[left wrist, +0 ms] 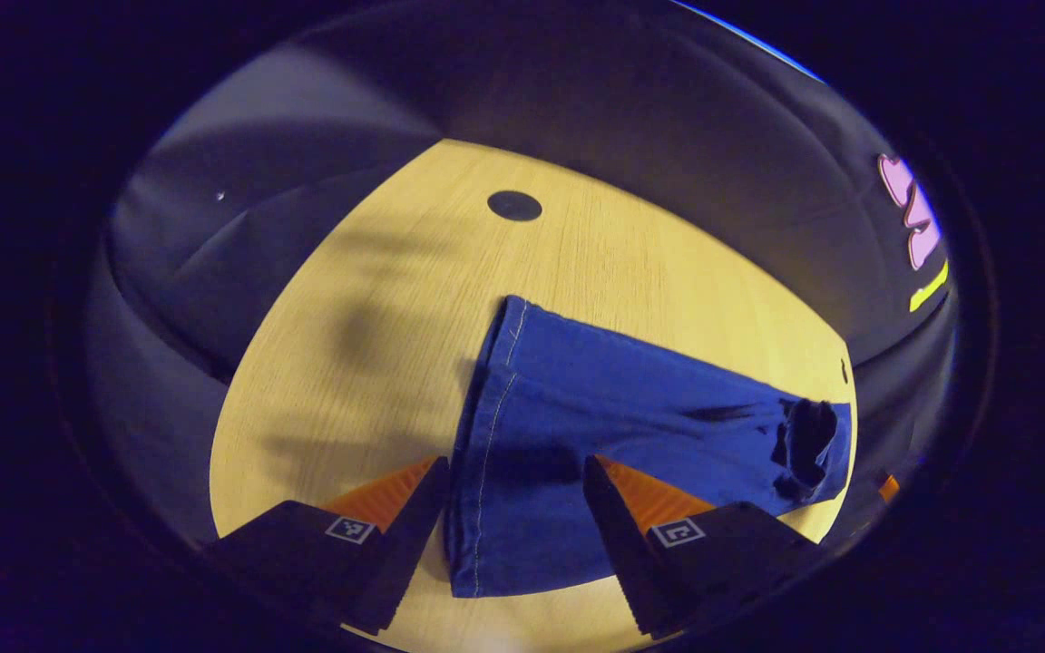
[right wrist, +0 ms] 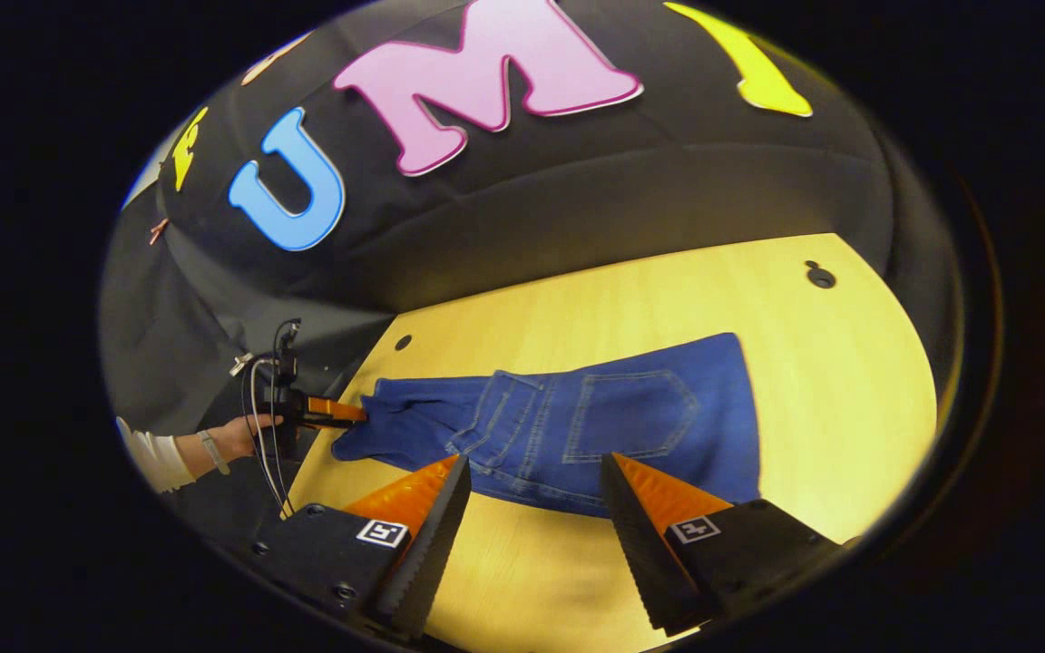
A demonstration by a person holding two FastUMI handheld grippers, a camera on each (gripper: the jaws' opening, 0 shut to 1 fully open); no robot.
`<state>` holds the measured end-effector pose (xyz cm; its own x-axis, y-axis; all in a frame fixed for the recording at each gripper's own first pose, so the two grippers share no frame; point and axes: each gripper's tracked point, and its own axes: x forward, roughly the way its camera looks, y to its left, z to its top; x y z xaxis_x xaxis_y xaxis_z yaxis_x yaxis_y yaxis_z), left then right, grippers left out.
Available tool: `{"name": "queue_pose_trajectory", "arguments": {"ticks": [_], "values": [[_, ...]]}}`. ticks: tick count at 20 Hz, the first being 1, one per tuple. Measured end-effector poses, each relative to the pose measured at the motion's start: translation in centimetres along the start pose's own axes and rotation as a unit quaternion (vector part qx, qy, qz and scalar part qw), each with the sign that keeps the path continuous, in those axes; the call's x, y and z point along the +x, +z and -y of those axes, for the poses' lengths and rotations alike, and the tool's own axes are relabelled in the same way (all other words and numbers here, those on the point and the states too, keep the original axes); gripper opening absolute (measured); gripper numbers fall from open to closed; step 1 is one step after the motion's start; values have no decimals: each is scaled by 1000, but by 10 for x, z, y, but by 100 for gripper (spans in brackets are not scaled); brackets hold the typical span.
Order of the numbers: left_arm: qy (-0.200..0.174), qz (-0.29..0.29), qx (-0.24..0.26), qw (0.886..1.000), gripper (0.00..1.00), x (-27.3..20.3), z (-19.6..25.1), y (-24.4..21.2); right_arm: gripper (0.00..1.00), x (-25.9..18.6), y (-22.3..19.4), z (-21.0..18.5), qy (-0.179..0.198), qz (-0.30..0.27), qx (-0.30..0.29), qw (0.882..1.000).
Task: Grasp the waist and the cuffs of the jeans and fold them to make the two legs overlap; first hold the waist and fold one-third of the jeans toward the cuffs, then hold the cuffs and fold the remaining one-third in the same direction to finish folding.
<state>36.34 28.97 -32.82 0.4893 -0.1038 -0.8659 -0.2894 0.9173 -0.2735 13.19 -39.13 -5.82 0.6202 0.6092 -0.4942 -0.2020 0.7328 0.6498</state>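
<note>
Our jeans (right wrist: pixel 568 426) lie lengthwise across the desk (right wrist: pixel 849 381) at mid-frame, cuffs (left wrist: pixel 486 426) between our wide-open left tool (left wrist: pixel 515 508), waist end just ahead of our wide-open right tool (right wrist: pixel 536 508).

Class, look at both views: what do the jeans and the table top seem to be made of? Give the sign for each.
Jeans: blue denim, matte woven cloth, judging by the pale contrast stitching on seams and back pocket.
Table top: light wood or wood-look laminate, smooth; fine straight grain lines show, but which one cannot be told.
</note>
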Motion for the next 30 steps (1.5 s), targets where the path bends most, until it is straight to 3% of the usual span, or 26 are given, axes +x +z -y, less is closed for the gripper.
{"name": "queue_pose_trajectory", "arguments": {"ticks": [1, 2, 3, 7, 9, 10, 12, 14, 17, 21, 24, 30], "values": [[13, 6, 32, 999, 95, 5, -2, 10, 88, -8, 3, 6, -5, 6, 6, 1000], [30, -7, 51, 998, 87, 11, -6, 6, 88, -13, 4, 12, -11, 10, 8, 1000], [41, -11, 66, 997, 89, 11, -5, 7, 88, -16, 5, 18, -17, 11, 9, 1000], [53, 11, 33, 998, 95, 9, -2, 7, 88, -25, 16, 24, -21, 21, 15, 999], [36, 23, 49, 998, 87, 13, 3, 12, 88, -28, 17, 26, -21, 21, 17, 999], [21, 36, 41, 998, 56, 14, 10, 18, 88, -29, 16, 29, -22, 19, 16, 999], [23, 45, 30, 998, 18, 13, 14, 18, 88, -32, 15, 31, -20, 15, 13, 1000], [23, 50, 20, 998, 7, 13, 15, 20, 88, -31, 12, 33, -18, 10, 10, 1000], [13, 43, 17, 999, 7, 8, 22, 19, 88, -31, 14, 38, -17, 8, 14, 1000], [-63, 85, 6, 994, 6, -56, 77, 44, 88, -33, 24, 46, -18, 18, 18, 1000], [-152, 122, 11, 981, 6, -117, 146, 71, 88, -35, 31, 47, -17, 29, 26, 999], [-261, 153, 39, 952, 6, -200, 278, 99, 88, -53, 41, 43, -12, 54, 24, 998]]}}
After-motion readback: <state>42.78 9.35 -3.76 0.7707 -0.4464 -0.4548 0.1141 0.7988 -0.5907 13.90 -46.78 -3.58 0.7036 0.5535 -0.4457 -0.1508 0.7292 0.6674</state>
